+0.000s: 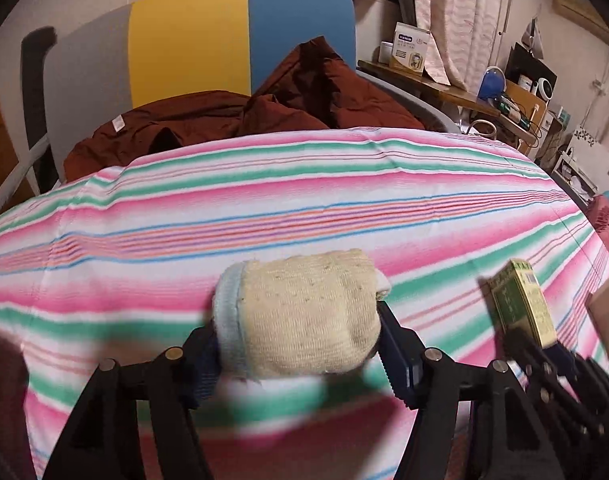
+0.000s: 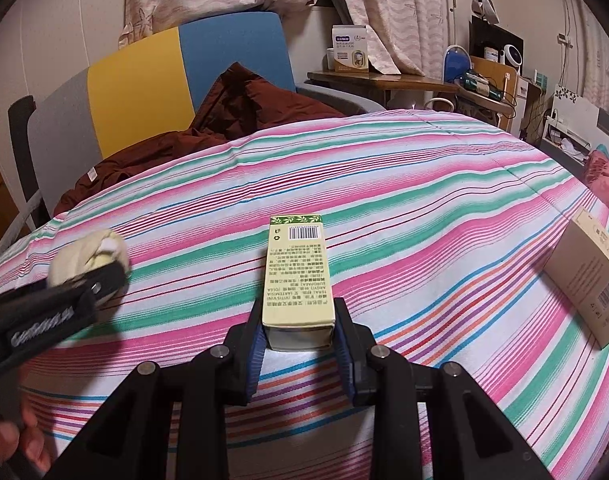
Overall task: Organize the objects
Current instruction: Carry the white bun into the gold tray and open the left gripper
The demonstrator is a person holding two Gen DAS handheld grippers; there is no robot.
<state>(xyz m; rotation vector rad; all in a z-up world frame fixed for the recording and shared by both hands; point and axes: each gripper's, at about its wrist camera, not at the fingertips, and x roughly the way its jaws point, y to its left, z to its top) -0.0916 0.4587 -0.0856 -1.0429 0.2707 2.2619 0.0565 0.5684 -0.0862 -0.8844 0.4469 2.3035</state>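
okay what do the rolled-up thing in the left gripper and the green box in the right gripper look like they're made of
Rolled bundle: soft knitted or terry cloth, probably cotton; cream, nubby, matte, with a pale blue ribbed edge.
Green box: thin printed cardboard, smooth, slightly satin; crisp folded edges, barcode and fine print.

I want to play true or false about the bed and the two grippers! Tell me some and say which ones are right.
1. The left gripper holds a rolled-up sock. True.
2. The right gripper is empty. False: it is shut on a green box.
3. The striped blanket is pink, green and white. True.
4. A brown cardboard box lies to the left of the green box. False: it lies to its right.
5. A dark red garment lies beyond the blanket. True.
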